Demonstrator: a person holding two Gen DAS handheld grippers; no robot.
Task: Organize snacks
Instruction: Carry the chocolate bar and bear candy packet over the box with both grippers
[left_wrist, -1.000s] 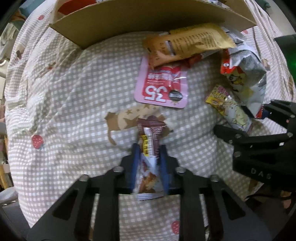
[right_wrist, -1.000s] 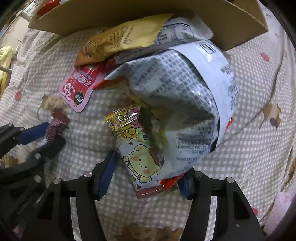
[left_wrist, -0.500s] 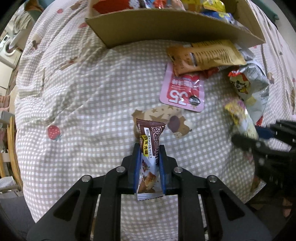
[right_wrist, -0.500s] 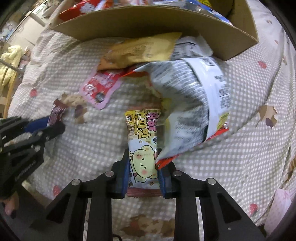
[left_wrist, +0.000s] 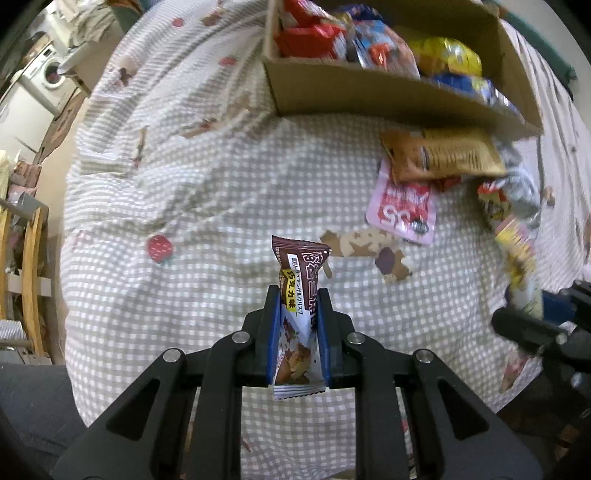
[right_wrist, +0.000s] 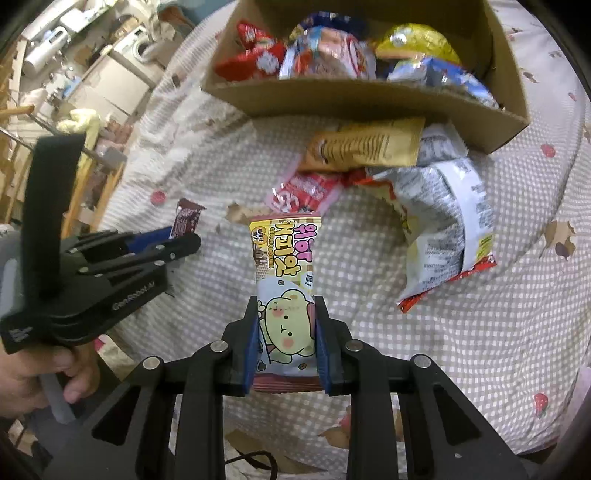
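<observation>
Checked bedcover (left_wrist: 207, 280) spans both views, carrying all items; cardboard box (right_wrist: 354, 101) sits at 12 o'clock in the right wrist view and at 1 o'clock in the left wrist view, open-topped, holding mixed snack packs in red, blue and yellow, individual labels not legible.

Loose pile lies against the box's near wall: silver-white crisp bag (right_wrist: 447, 225) at 2 o'clock in the right wrist view, printed back uppermost, crumpled; tan packet (right_wrist: 364, 147) at 12 o'clock, touching the box wall and overlapping the crisp bag's upper edge; pink pouch (left_wrist: 404, 214) marked 35, partly under the tan packet, flat on the cover.

Right gripper (right_wrist: 284, 343): both blue pads pressed against the sides of the yellow cartoon-bear snack pack (right_wrist: 284, 280); pack held lengthwise, top end toward 12 o'clock, raised off the cover, short of the box.

Left gripper (left_wrist: 297, 332): pads clamped on the brown chocolate bar wrapper (left_wrist: 297, 306); wrapper upright between the fingers, top end toward 12 o'clock, raised off the cover, box well apart at 1 o'clock.

In the right wrist view the left gripper appears at 9 o'clock, held by a hand (right_wrist: 33, 373) at 8 o'clock.
</observation>
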